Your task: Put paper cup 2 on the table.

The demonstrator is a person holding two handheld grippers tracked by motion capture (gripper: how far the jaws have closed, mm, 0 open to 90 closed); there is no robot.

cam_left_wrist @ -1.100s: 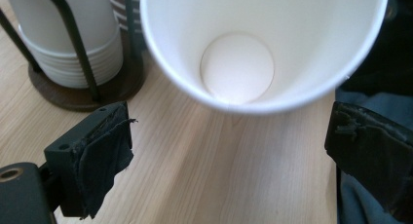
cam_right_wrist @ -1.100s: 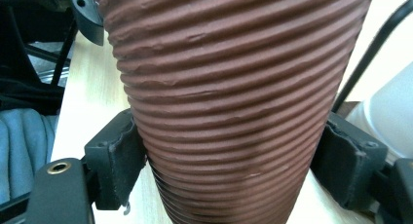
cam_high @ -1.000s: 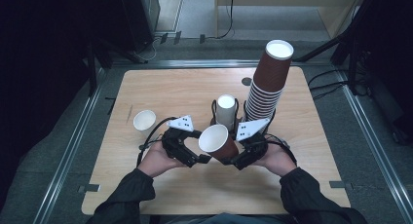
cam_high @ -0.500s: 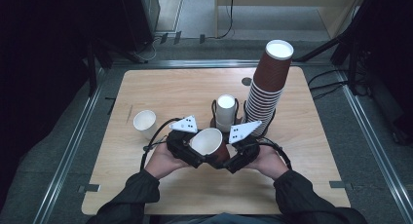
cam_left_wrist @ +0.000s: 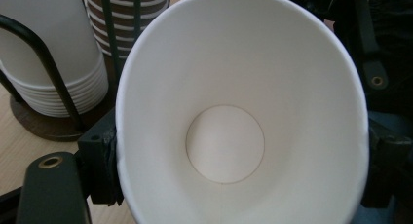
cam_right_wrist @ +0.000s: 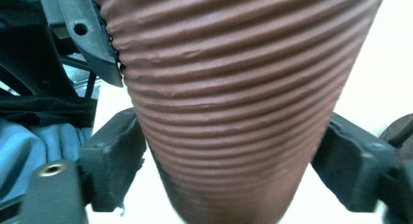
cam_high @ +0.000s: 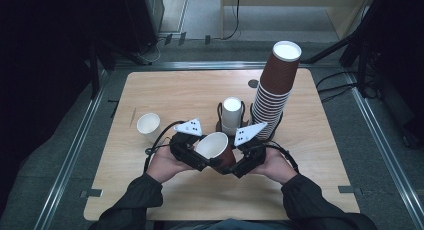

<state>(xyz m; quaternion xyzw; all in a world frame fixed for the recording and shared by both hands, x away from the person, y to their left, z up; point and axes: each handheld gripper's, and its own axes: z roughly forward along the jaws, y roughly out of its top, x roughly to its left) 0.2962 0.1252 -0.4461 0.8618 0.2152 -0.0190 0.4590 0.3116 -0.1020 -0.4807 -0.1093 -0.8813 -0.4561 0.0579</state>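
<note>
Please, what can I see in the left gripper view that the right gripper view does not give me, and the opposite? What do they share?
Left gripper view: the white inside of the cup and its round bottom, with a stack of white cups in a black wire holder behind it.
Right gripper view: the cup's ribbed brown outer wall, and a toothed finger at its upper left.
Both: the same cup between black fingers touching its sides. The left gripper has just been closing its fingers on it, and the right gripper grips it.

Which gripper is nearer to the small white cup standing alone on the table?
Left. The left gripper is just beside the white cup, while the right gripper is farther away, beyond the held brown cup.
</note>
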